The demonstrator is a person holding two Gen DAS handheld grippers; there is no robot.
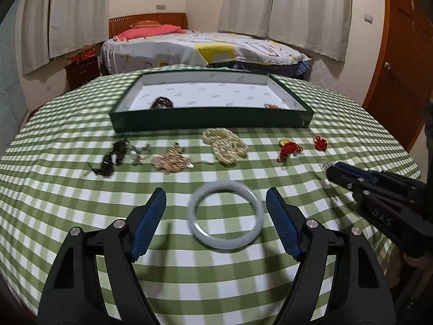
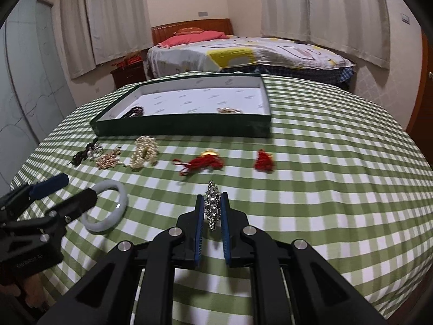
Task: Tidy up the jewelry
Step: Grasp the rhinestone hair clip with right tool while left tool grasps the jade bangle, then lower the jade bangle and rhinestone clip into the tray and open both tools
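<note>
A pale jade bangle [image 1: 193,214] lies flat on the checked cloth between the fingers of my left gripper [image 1: 215,193]. That gripper is open, with a gap to the bangle on each side. My right gripper [image 2: 212,197] is shut on a silver rhinestone piece [image 2: 212,207], which stands upright between its blue pads. In the left wrist view the right gripper [image 1: 332,172] comes in from the right with the sparkling piece [image 1: 325,165] at its tip. The right wrist view shows the left gripper [image 2: 77,189] at the bangle [image 2: 124,199]. A green tray [image 1: 211,121] with a white lining stands behind.
The tray [image 2: 184,130] holds a dark beaded bracelet [image 1: 162,103] and a small gold piece [image 1: 273,106]. In front of it lie a black piece [image 1: 113,157], a rose-gold chain [image 1: 170,161], a pearl necklace [image 1: 227,145] and two red cord pieces [image 1: 288,150] [image 1: 320,143]. A bed stands beyond the table.
</note>
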